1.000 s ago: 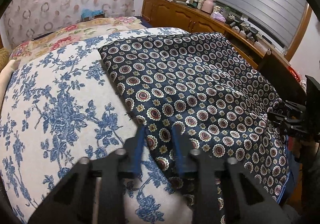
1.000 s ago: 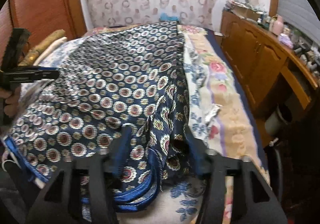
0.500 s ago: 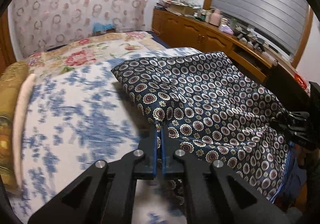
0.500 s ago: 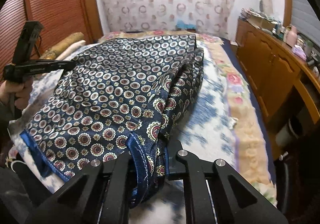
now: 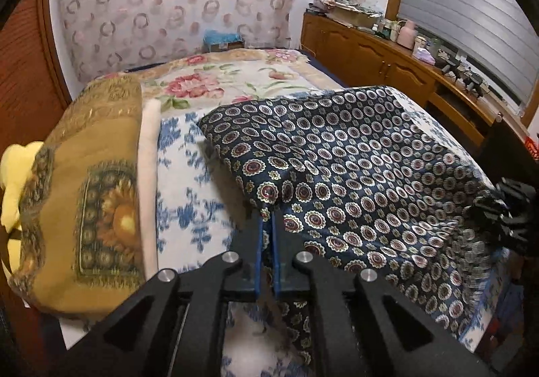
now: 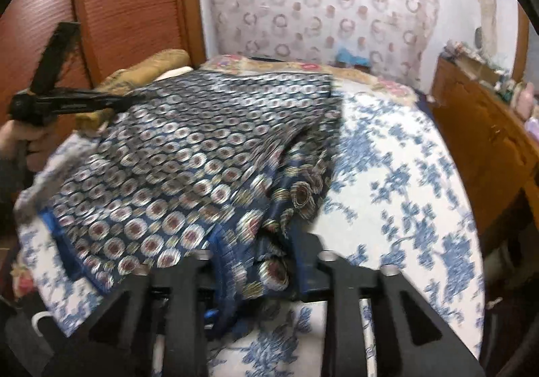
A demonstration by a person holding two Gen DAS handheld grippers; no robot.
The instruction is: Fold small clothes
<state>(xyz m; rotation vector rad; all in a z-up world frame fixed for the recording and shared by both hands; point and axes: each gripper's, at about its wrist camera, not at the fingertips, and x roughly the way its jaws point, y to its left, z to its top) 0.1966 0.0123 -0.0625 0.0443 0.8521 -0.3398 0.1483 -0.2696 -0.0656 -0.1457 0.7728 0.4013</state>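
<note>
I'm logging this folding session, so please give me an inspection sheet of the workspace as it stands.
Surface: bed covered by a white sheet with blue flowers; a floral blanket lies at the far end.
Job's things: navy patterned garment, spread on the bed, near edge lifted off the sheet.
Clutter: mustard folded blanket along the bed's side; a yellow item beyond it, unclear.
Grippers: left claw shut on a garment corner; right claw has bunched cloth between its fingers, grip blurred.
Cables: nothing seen.
Surroundings: wooden cabinet with small items on top, window blind, circle-pattern curtain, reddish wooden panel.
</note>
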